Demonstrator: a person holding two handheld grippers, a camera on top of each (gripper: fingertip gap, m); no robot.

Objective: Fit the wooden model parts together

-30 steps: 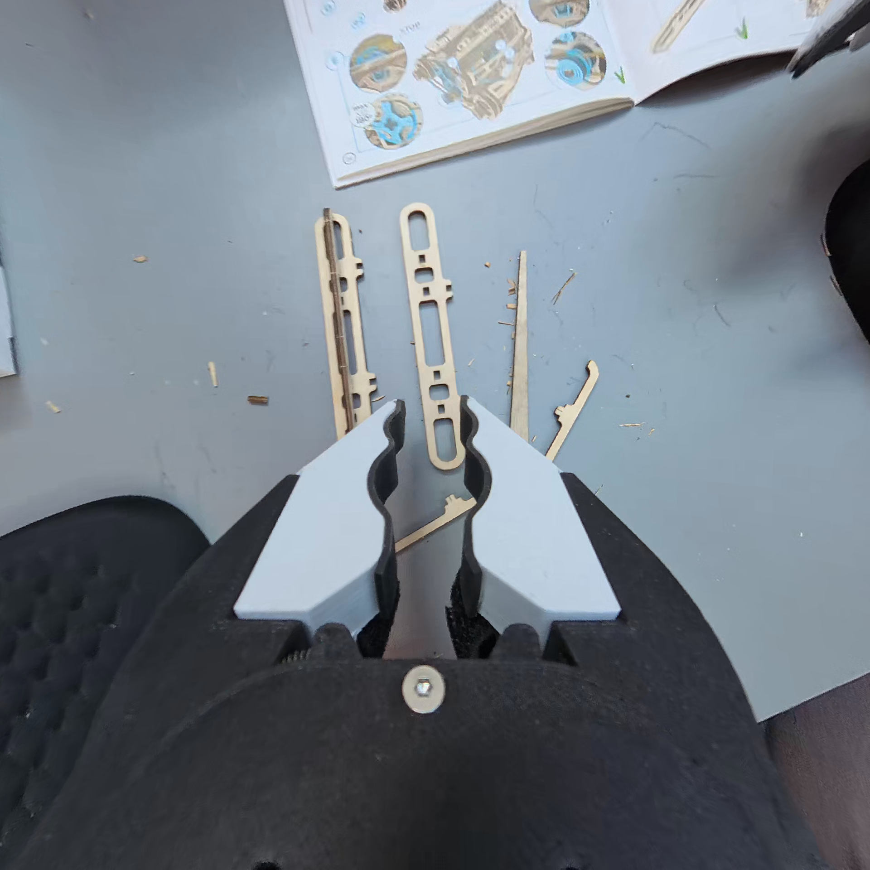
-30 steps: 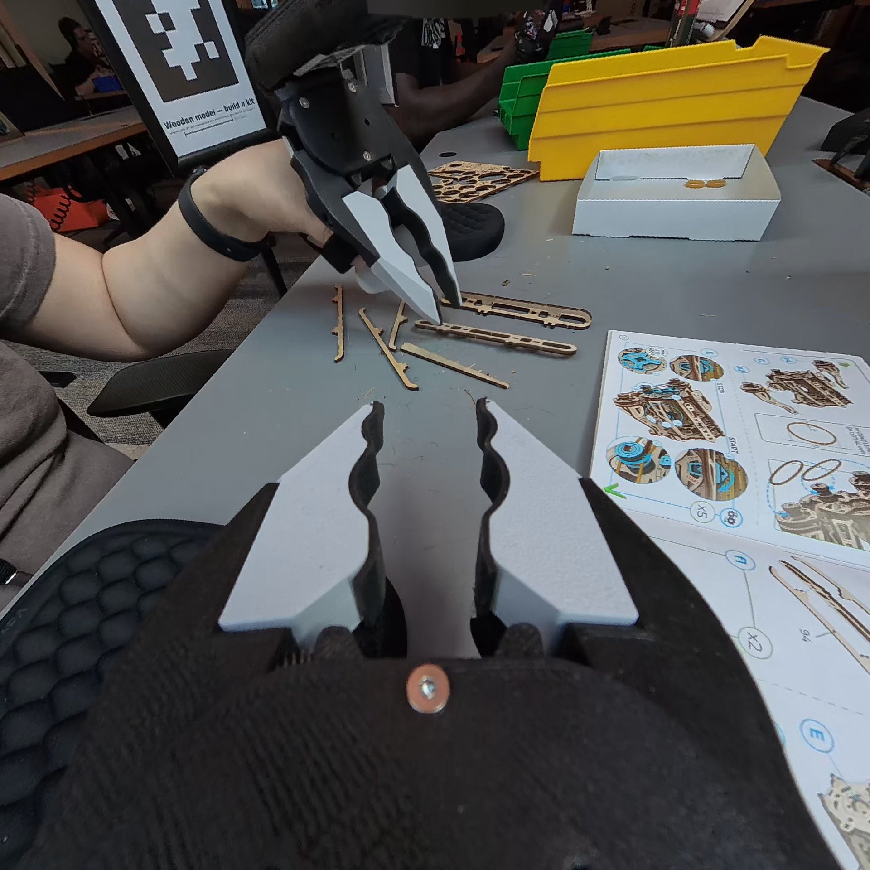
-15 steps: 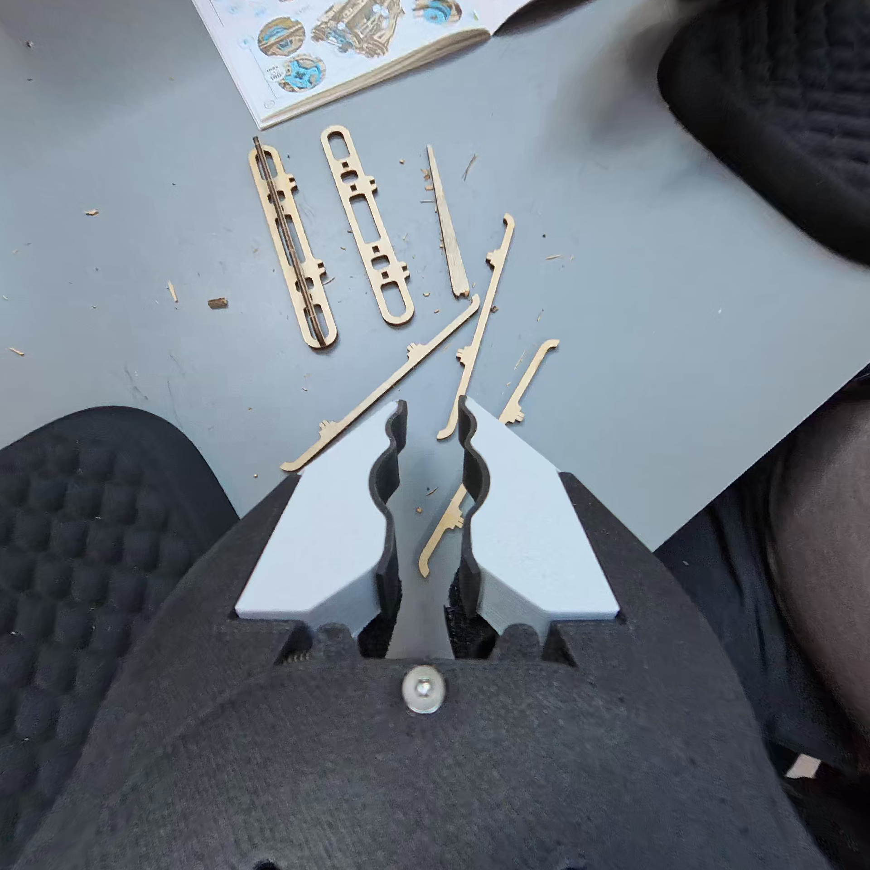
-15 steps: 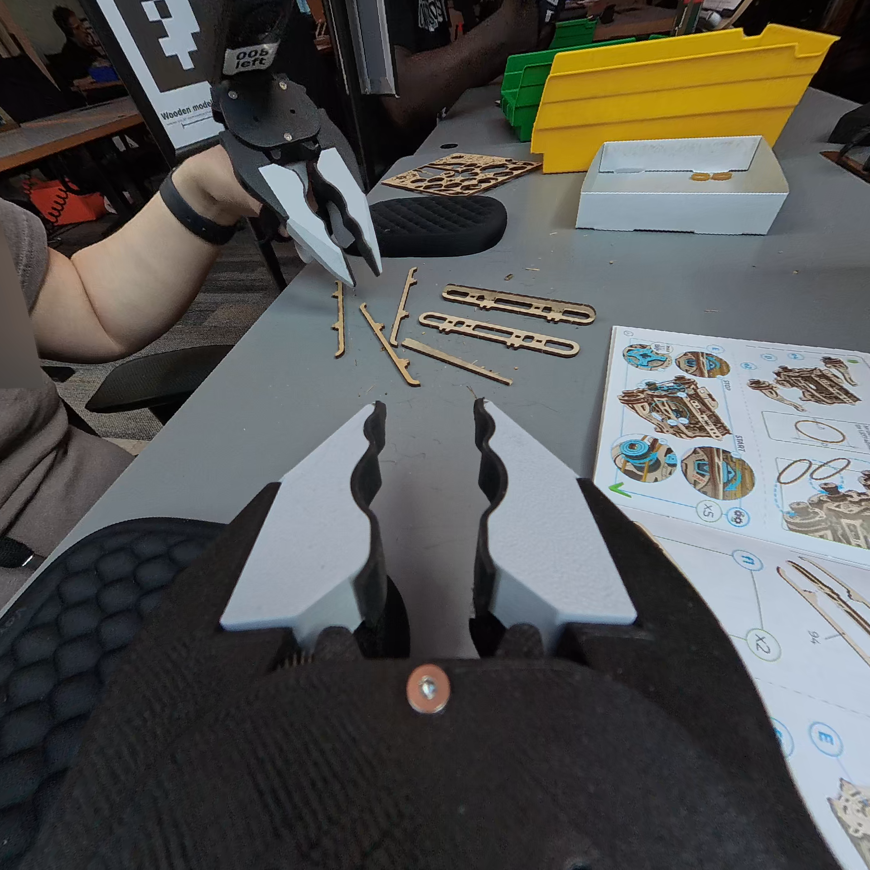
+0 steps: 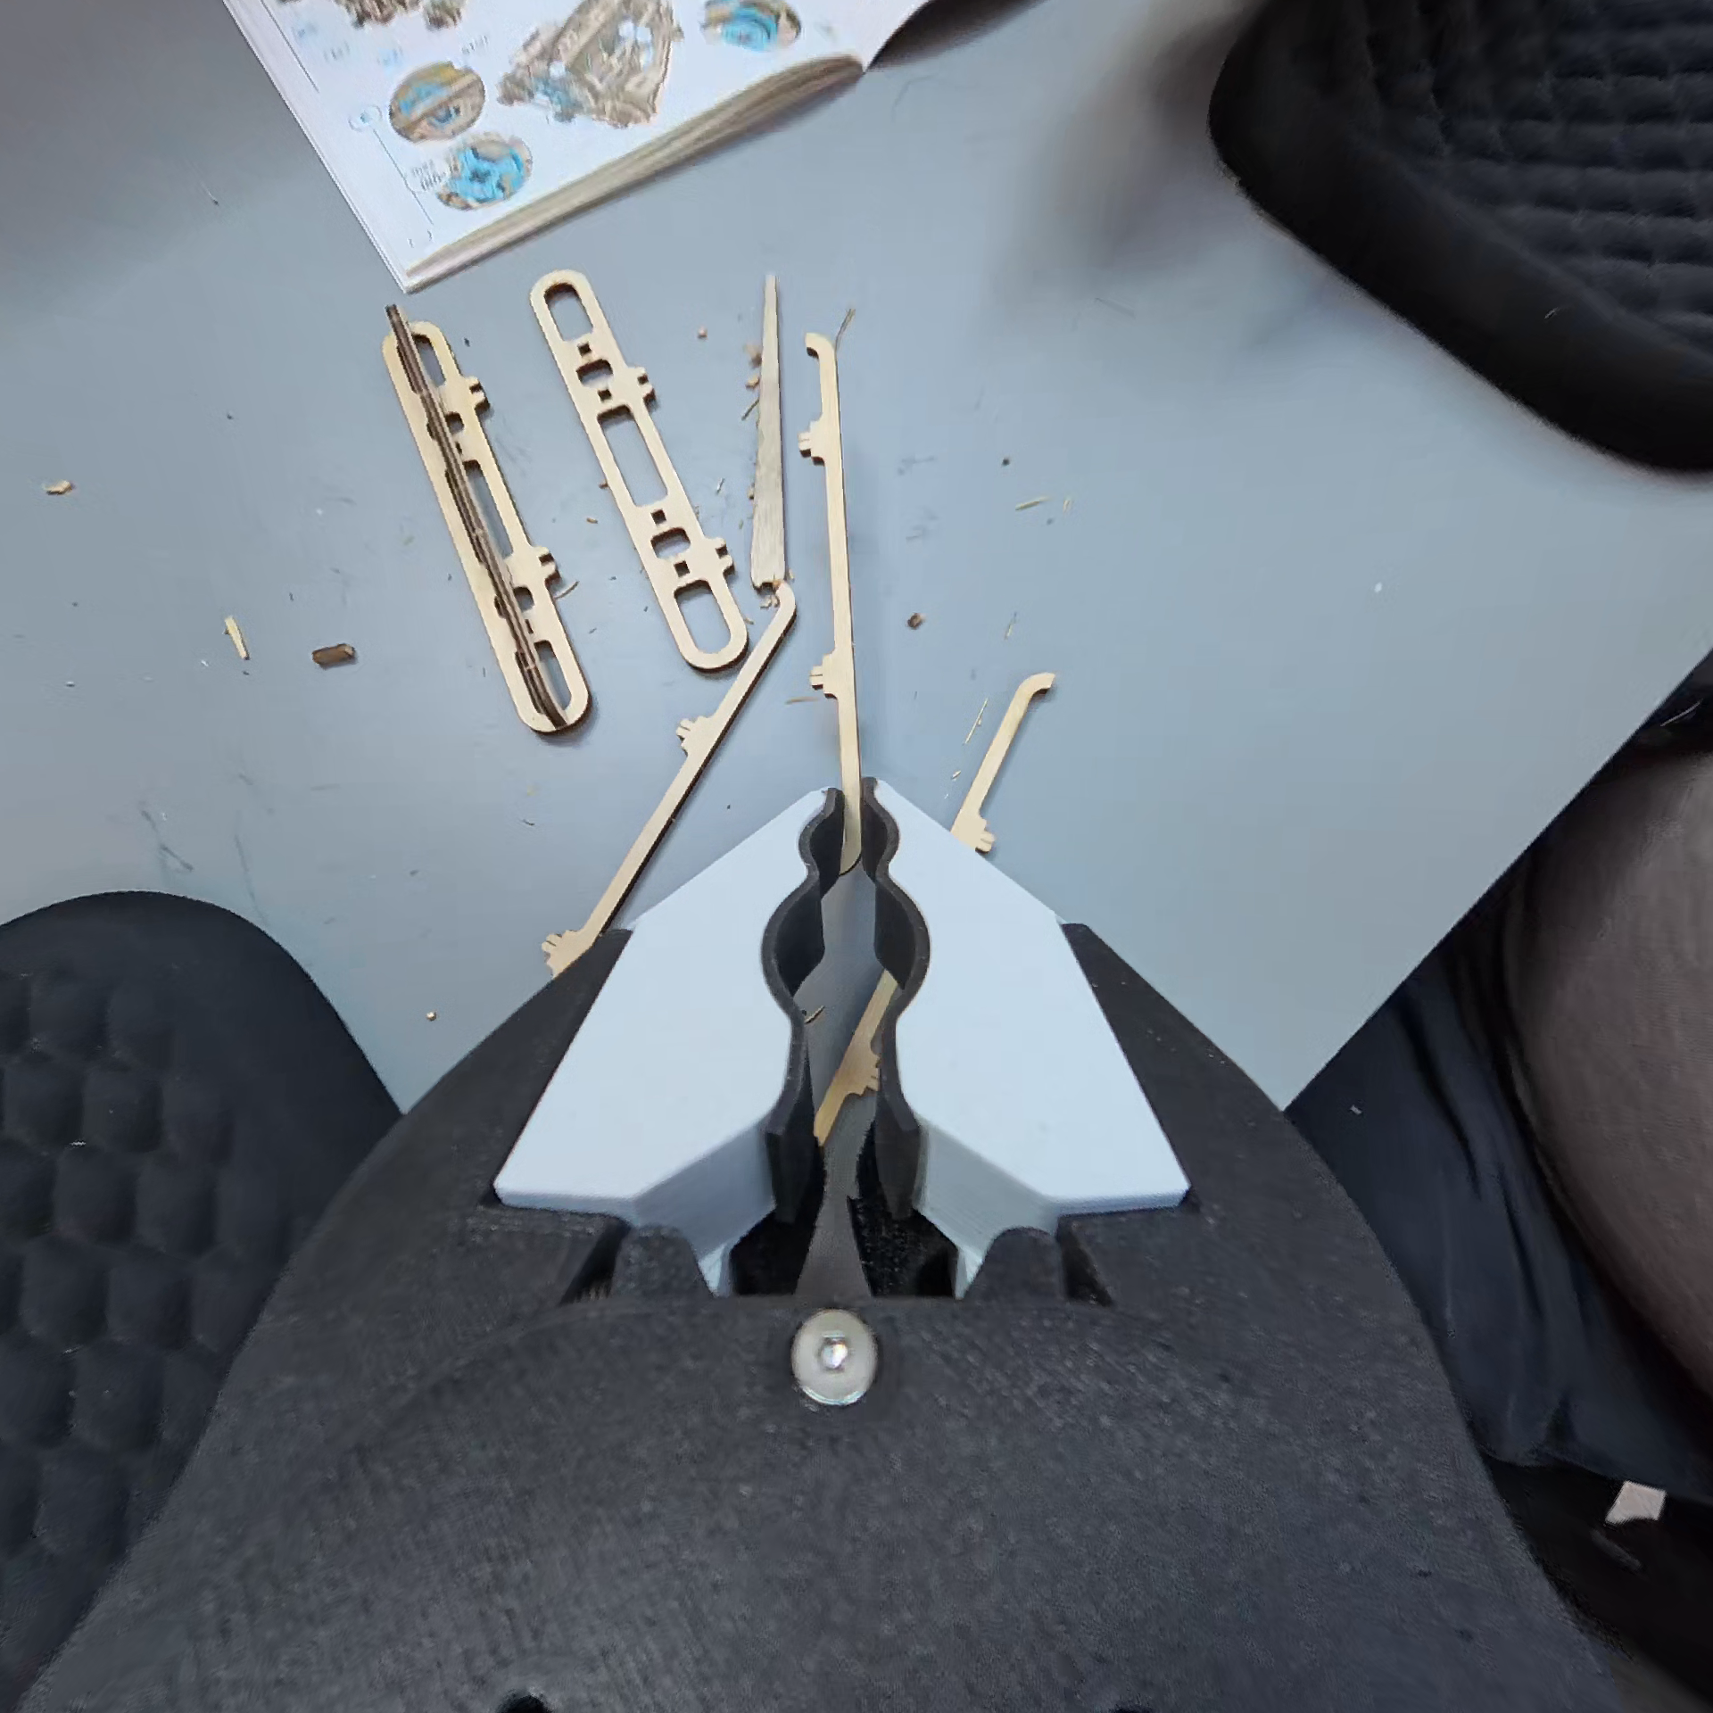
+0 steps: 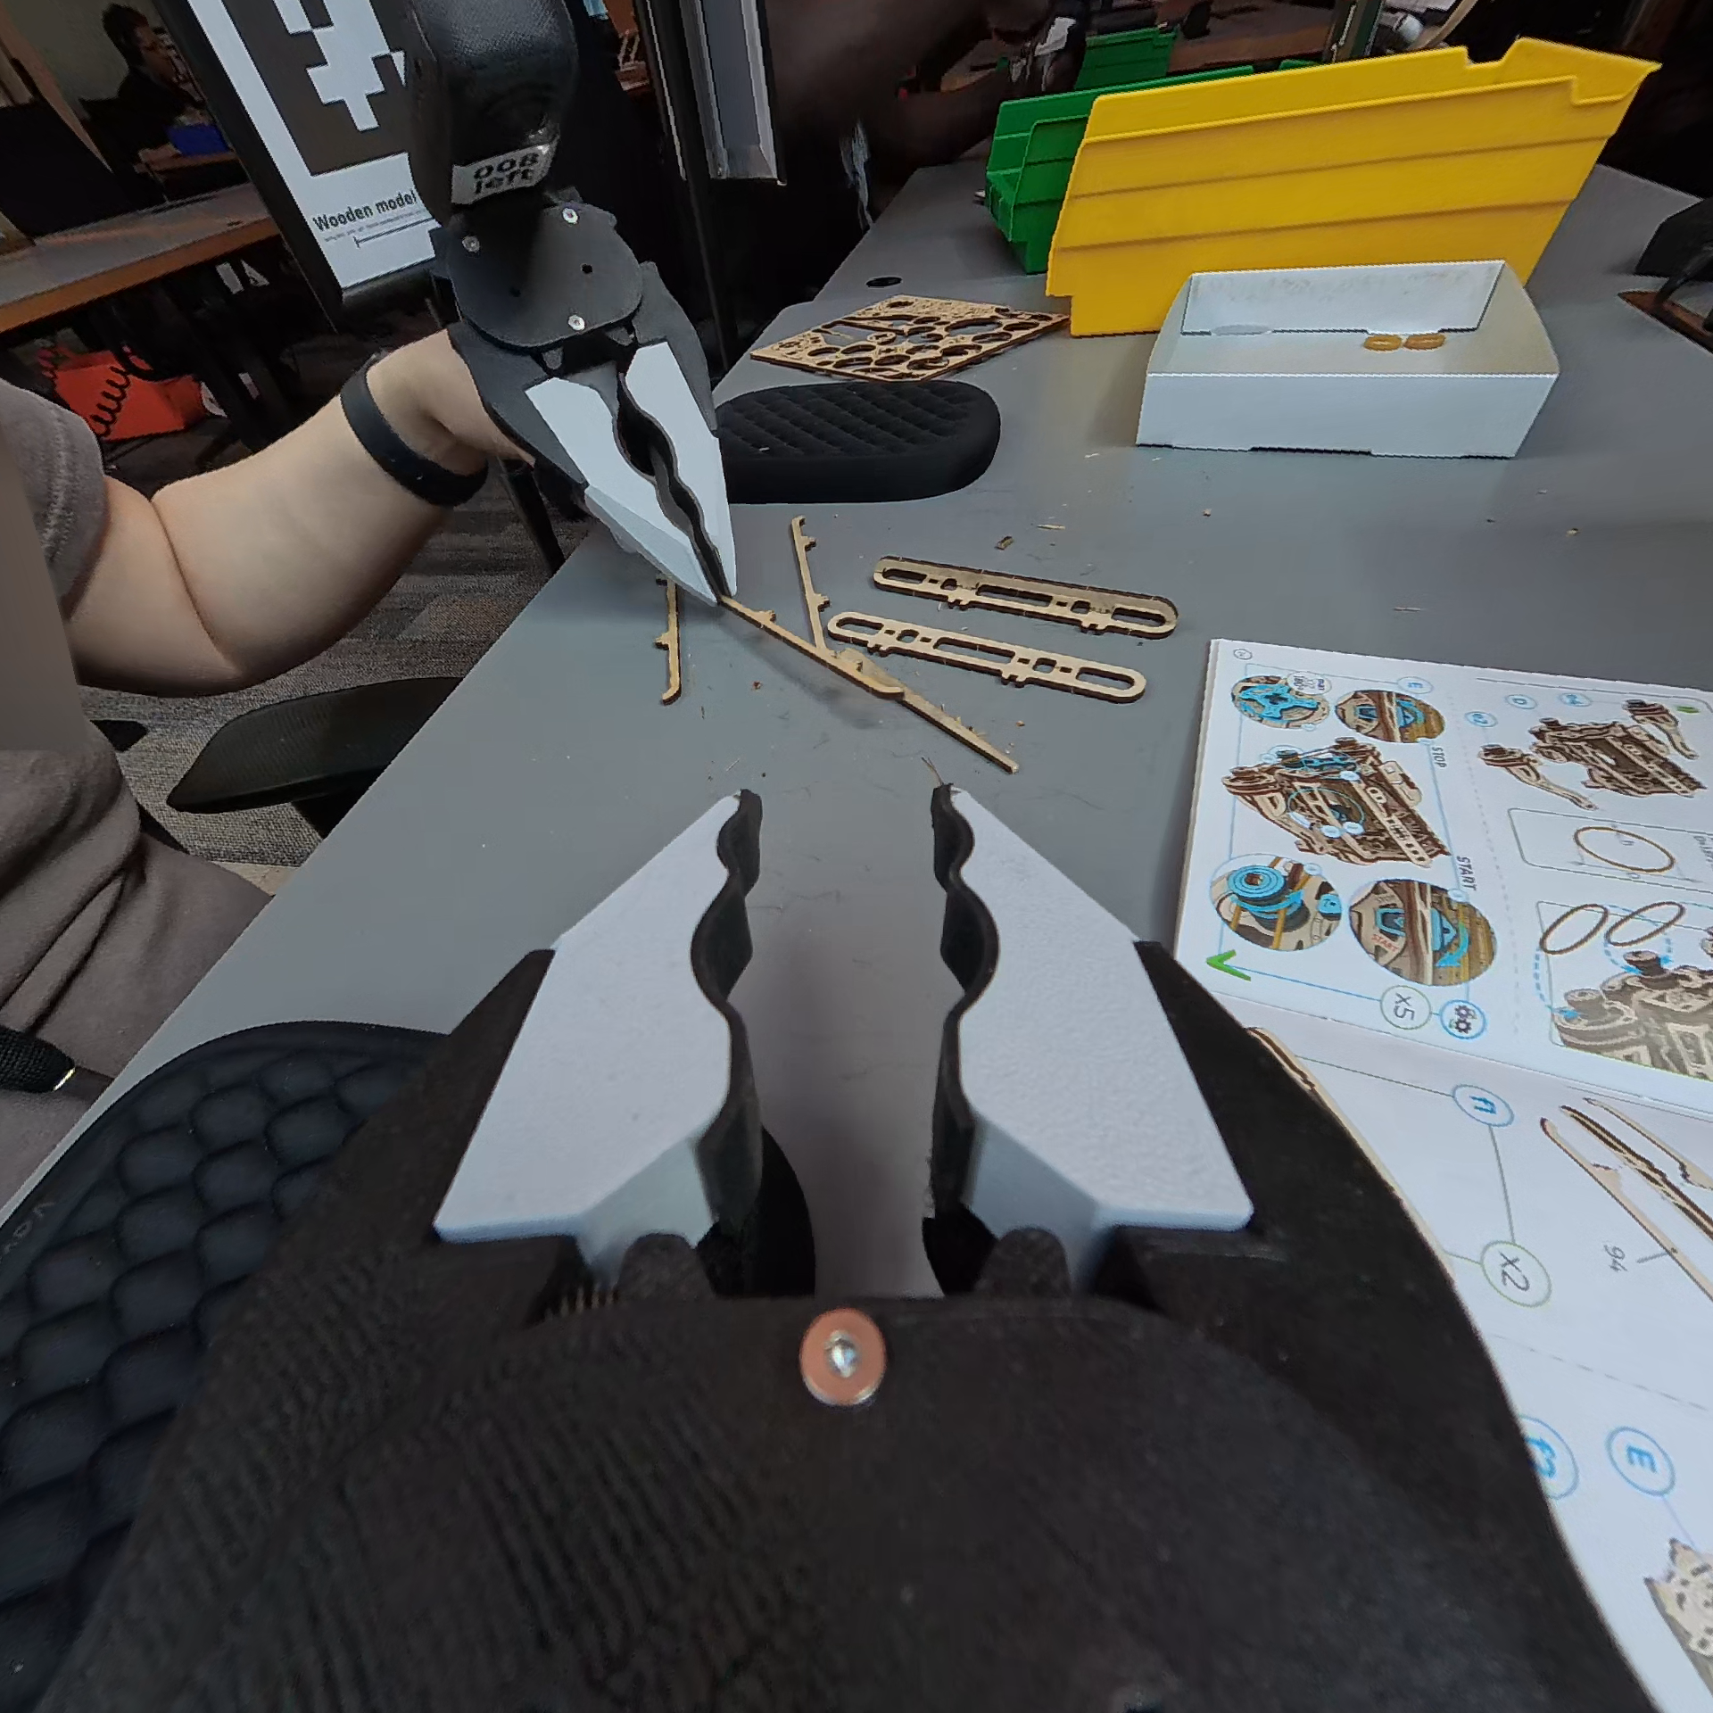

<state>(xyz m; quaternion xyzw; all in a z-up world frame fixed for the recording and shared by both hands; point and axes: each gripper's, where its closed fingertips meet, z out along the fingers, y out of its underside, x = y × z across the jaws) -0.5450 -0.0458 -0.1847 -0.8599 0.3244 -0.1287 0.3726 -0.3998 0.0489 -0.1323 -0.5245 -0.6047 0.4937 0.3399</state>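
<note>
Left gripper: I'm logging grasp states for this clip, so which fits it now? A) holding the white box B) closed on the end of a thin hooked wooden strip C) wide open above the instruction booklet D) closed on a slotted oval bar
B: in the left wrist view the left gripper has its tips pinched on the near end of the thin hooked wooden strip, away from both slotted bars.

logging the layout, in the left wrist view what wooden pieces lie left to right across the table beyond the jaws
slotted bar with a strip standing in it → plain slotted bar → tapered sliver → long notched strip pinched in the left gripper → short hooked strip
</note>
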